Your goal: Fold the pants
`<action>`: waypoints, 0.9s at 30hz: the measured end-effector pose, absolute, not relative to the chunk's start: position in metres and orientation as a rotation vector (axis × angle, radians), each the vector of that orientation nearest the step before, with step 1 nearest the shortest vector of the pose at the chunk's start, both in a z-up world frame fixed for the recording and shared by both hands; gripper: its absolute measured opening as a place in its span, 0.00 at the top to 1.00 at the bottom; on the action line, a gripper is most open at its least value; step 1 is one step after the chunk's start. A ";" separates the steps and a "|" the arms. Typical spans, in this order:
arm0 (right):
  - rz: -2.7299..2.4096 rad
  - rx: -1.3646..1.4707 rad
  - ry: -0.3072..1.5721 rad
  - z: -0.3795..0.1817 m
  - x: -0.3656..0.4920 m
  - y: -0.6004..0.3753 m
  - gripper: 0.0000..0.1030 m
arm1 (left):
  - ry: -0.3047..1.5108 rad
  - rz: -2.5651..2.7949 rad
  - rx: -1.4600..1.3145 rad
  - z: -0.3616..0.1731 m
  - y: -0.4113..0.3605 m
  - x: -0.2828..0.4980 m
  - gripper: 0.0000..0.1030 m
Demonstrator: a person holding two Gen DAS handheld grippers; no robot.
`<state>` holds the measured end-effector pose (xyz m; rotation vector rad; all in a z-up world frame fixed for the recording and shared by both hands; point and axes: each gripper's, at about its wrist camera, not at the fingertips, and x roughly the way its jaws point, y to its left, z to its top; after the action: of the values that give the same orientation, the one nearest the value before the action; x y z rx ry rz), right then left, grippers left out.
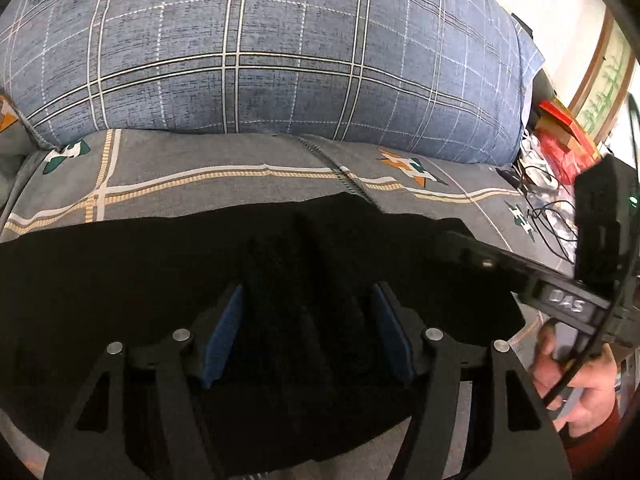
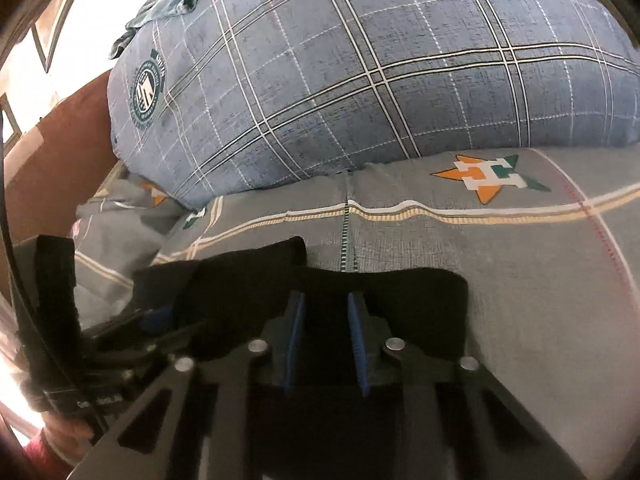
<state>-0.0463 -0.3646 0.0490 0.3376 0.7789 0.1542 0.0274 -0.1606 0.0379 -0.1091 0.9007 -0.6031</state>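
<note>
The black pants [image 1: 240,264] lie spread flat on the grey bed sheet [image 1: 200,168], in the near part of the bed, with their far edge running across the sheet just short of the cream and tan stripe. Behind them a large blue plaid pillow [image 1: 260,52] rests on the sheet and fills the upper part of both views.

In the left wrist view, the left gripper [image 1: 306,334] hangs over the dark cloth with its fingers [image 1: 224,336] set wide apart; nothing lies between the blue pads, and whether their tips touch the fabric cannot be told. At the right edge of that view the other tool's black body reaches in over the pants, held by the person's right hand [image 1: 576,372].

In the right wrist view, the right gripper [image 2: 325,342] is also above the pants [image 2: 400,312], near their right end, where the cloth ends in a rounded corner on the sheet [image 2: 520,280]. Its fingers [image 2: 294,344] stand a moderate gap apart, narrower than the left pair, with black fabric showing in the gap; the picture does not settle whether the cloth is pinched. An orange, white and green star emblem [image 2: 488,176] is printed on the sheet beyond the pants, beside the pillow [image 2: 360,72]. The left gripper [image 2: 160,316] appears low at the left, over the same garment.
</note>
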 end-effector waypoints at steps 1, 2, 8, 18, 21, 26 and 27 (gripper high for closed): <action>0.151 0.337 0.772 0.052 -0.051 -0.366 0.76 | 0.900 -0.598 -0.116 0.039 -0.158 0.026 0.37; 0.146 0.334 0.768 0.056 -0.057 -0.367 0.73 | 0.902 -0.592 -0.124 0.040 -0.155 0.025 0.37; 0.146 0.293 0.766 0.065 -0.097 -0.361 0.65 | 0.899 -0.557 -0.108 0.041 -0.147 0.007 0.37; 0.173 0.322 0.750 0.071 -0.110 -0.347 0.61 | 0.854 -0.492 -0.120 0.054 -0.133 -0.010 0.25; 0.186 0.321 0.725 0.078 -0.115 -0.338 0.55 | 0.842 -0.463 -0.119 0.059 -0.125 -0.016 0.23; 0.203 0.335 0.735 0.079 -0.117 -0.322 0.55 | 0.820 -0.434 -0.121 0.065 -0.109 -0.026 0.23; 0.204 0.334 0.738 0.078 -0.117 -0.319 0.55 | 0.818 -0.431 -0.126 0.067 -0.106 -0.028 0.23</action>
<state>-0.1173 -0.3190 0.0780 0.3335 0.7376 0.2035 -0.0284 -0.1062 0.0670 -0.1264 0.8183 -0.4312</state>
